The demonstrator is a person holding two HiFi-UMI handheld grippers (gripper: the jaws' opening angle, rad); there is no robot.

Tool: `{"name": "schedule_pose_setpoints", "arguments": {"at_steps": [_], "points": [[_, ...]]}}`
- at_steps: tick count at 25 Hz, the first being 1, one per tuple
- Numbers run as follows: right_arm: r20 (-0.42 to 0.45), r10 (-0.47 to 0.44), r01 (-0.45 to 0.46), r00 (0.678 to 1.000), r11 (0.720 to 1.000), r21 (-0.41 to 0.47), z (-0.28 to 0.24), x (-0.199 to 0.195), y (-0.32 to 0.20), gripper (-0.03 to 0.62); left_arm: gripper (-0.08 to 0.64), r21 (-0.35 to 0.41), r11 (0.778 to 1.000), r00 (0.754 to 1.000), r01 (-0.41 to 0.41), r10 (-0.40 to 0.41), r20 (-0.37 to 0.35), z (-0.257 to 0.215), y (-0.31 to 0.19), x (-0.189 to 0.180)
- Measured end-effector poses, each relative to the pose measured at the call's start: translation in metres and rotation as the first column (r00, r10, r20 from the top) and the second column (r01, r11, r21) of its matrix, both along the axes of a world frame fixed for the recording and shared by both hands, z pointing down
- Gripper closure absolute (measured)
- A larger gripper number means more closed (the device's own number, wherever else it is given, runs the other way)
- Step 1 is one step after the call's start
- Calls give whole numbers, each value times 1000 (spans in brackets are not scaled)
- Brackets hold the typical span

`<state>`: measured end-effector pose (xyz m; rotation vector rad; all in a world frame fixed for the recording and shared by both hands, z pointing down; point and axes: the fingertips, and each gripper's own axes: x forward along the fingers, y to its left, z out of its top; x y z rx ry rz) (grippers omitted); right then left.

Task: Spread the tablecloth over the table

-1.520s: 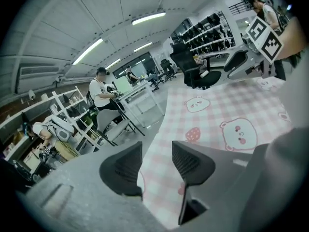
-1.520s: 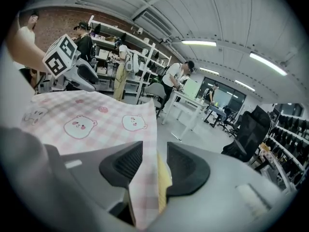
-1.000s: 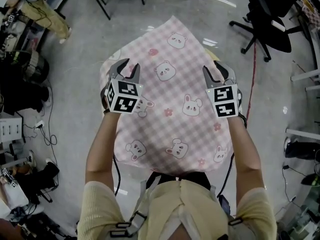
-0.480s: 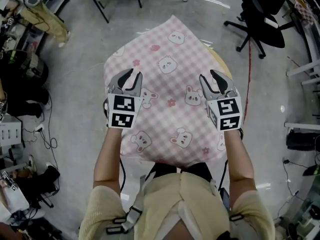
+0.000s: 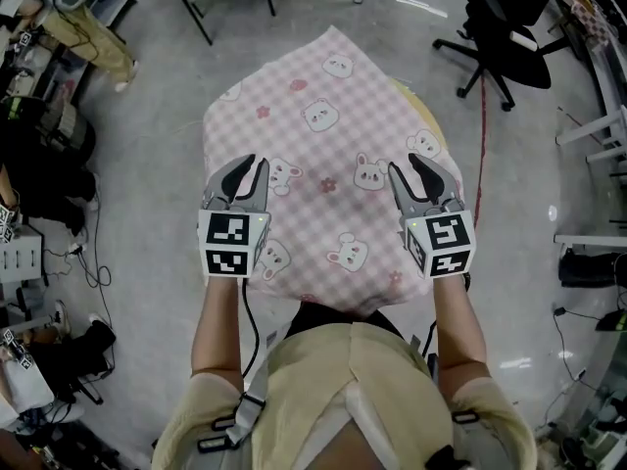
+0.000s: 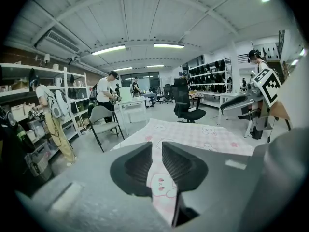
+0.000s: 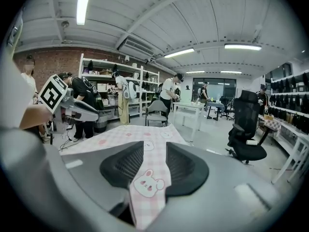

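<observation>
The tablecloth [image 5: 323,135] is lying over the table [image 5: 432,117] in the middle of the head view. It is a soft pink-and-white gingham printed with cartoon bears, rabbits and small flowers. Its far corner is pointing toward the top of the frame, and only a tan sliver of tabletop is peeking out at the right.

The left gripper [image 5: 250,162] is hovering over the cloth's near left part and the right gripper [image 5: 405,164] over its near right part. Both are grey plastic with ribbed black pads.

The gripper views are showing the gaps, which the head view hardly gives. The left jaws have just been closing to a narrow slit. The right jaws have also been closing but are standing clearly wider. Neither is pinching anything (the gingham is only showing through each gap, flat below).

Those views are also revealing strip lights, metal shelving [image 7: 104,81] and a grey folding chair [image 6: 104,117]. Only the head view is showing the glossy grey floor [image 5: 157,125], a black office chair [image 5: 514,37] at upper right and a red cable [image 5: 482,135].
</observation>
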<state>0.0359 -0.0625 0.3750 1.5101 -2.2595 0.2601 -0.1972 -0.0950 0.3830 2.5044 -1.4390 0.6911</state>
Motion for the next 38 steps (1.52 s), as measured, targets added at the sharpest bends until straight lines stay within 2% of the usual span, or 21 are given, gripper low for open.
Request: {"name": "schedule_pose_setpoints", "arguments": {"at_steps": [7, 20, 27, 31, 38], "points": [[25, 6, -7, 1000, 1000, 26, -17, 11, 33, 455, 500, -7, 1000, 998, 27, -27, -58, -16, 39, 16], [21, -18, 17, 1000, 1000, 23, -14, 22, 66, 457, 509, -30, 998, 997, 62, -63, -51, -7, 90, 22], [7, 1, -1, 1000, 1000, 7, -5, 29, 44, 457, 509, -35, 999, 998, 38, -39, -53, 0, 75, 32], [-9, 34, -34, 999, 999, -12, 0, 32, 25, 457, 508, -29, 1000, 998, -5, 3, -59, 1, 56, 38], [-51, 54, -55, 997, 998, -32, 10, 62, 0, 457, 508, -51, 996, 993, -79, 74, -88, 13, 32, 79]]}}
